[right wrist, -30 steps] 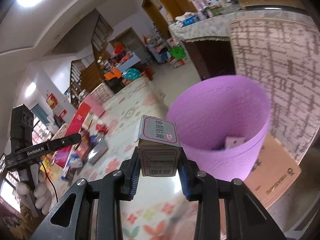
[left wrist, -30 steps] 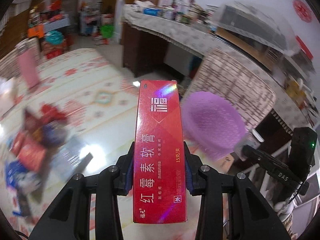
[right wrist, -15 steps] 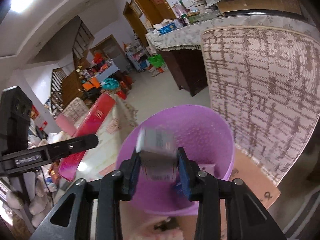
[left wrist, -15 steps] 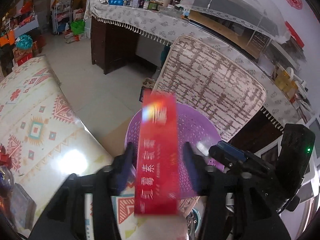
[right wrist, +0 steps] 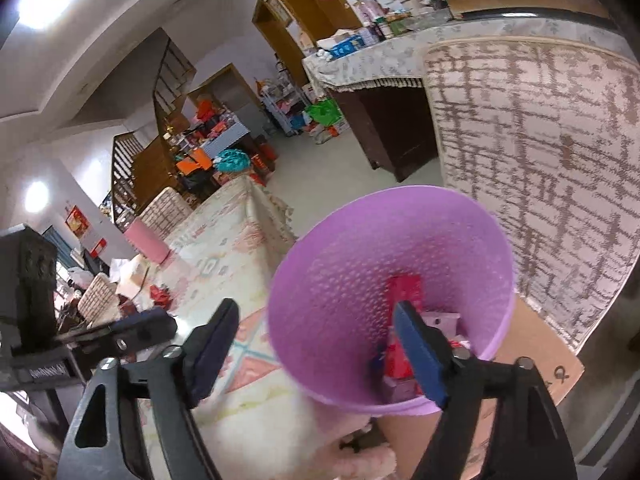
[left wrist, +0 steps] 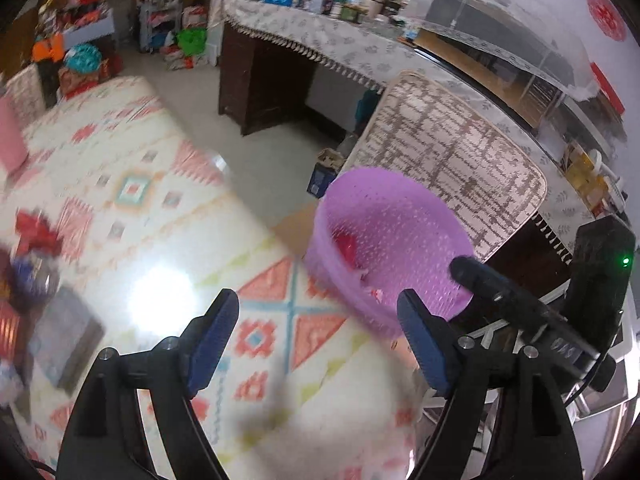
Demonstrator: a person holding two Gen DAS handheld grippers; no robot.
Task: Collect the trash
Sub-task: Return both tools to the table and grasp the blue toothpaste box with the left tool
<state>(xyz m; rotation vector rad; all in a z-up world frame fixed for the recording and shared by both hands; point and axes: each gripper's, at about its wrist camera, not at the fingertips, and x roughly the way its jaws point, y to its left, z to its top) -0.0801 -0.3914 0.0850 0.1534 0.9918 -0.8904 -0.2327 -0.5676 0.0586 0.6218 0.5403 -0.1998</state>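
Here both tools are released. The left hand-held gripper [left wrist: 318,334] has its blue-padded jaws spread wide with nothing between them, above a patterned mat [left wrist: 160,240] of cream ground with coral and teal diamonds. The right hand-held gripper [right wrist: 316,346] is likewise splayed and empty, its right finger reaching over the near rim of the purple basket [right wrist: 348,280].

The purple basket [left wrist: 420,248] stands at the far right edge of the mat, just in front of a brown-and-cream woven panel [right wrist: 540,160] that leans upright behind it. In the right wrist view the basket holds trash: a red box [right wrist: 406,290] standing on end against the inner wall, a pale box [right wrist: 442,320] beside it, and more red packaging [right wrist: 396,360] lower down, partly hidden by the gripper finger. A sheet of brown cardboard [right wrist: 532,344] lies on the floor under the basket's right side.

On the far left of the mat, in the left wrist view, a blurred heap of remaining trash [left wrist: 32,248] is well apart from the basket; its items cannot be told apart. A long counter [left wrist: 328,44] with a fringed cloth, crowded with bottles and boxes, runs along the far side of the room.
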